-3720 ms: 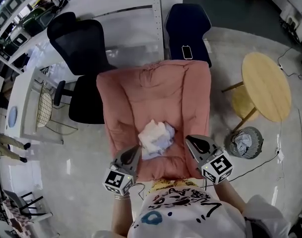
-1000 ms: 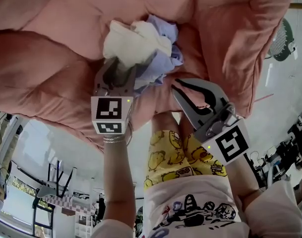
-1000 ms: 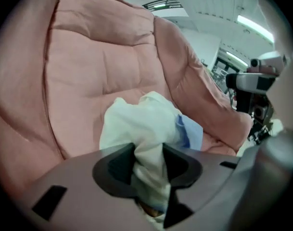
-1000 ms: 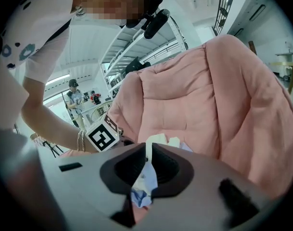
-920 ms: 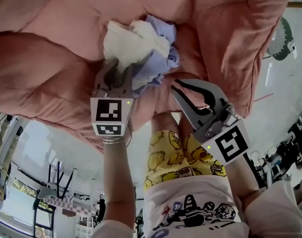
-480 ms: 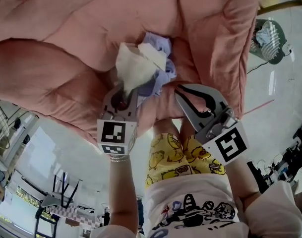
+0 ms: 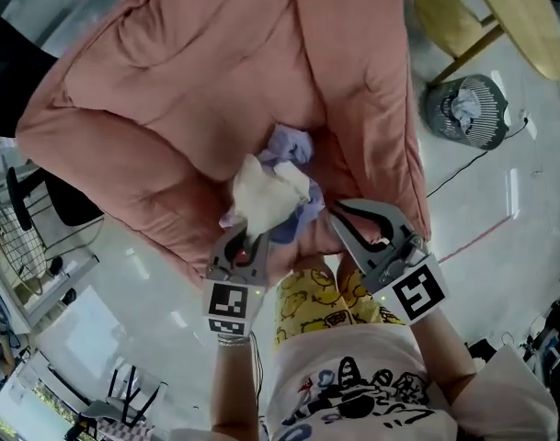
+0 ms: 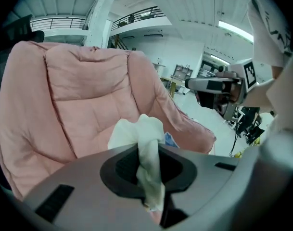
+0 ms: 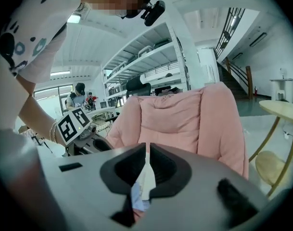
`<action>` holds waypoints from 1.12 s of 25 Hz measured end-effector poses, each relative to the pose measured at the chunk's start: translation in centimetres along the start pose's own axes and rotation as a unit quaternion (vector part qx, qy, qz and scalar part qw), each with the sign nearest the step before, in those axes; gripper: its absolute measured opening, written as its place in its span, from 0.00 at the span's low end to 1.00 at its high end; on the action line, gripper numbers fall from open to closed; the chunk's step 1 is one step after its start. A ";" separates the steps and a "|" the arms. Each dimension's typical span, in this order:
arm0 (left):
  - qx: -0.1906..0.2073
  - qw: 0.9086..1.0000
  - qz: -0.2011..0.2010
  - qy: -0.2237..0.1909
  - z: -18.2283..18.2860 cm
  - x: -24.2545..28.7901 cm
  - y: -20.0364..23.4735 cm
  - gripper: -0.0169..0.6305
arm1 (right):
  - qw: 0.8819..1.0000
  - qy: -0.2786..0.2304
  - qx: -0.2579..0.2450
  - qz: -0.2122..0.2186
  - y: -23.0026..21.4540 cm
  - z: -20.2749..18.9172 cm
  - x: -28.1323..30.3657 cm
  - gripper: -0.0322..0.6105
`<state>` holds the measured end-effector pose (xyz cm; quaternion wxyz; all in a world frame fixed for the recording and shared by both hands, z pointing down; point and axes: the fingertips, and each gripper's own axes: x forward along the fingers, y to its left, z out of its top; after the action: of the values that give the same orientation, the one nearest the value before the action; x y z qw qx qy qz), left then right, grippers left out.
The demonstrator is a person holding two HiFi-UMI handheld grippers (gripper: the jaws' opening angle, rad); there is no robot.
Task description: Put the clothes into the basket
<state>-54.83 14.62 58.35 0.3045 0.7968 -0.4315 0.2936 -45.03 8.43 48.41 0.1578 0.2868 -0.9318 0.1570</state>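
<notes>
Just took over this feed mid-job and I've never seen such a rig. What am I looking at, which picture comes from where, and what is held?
There is no robot arm: a person holds a hand-held gripper in each hand. The head view comes from a camera on the person's head, looking steeply down; the two gripper views come from cameras riding on each gripper, looking along its jaws. Below is a pink padded armchair, with a white cloth and a lavender cloth piled on its seat. The left hand-held gripper is shut on the white cloth, which runs between its jaws. The right hand-held gripper sits beside the pile, jaws together, apparently holding nothing. The basket stands on the floor at the person's right, with a piece of cloth in it.
</notes>
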 end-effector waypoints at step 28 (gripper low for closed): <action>0.135 0.980 -0.094 -0.115 19.8 -7.4 -14.1 0.13 | 0.983 -0.084 -0.012 -0.164 -4.1 8.6 -19.8 0.10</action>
<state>-41.96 10.01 36.96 0.1681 0.8960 -0.3435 0.2255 -28.87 11.52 33.89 0.1061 0.4459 -0.8839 0.0936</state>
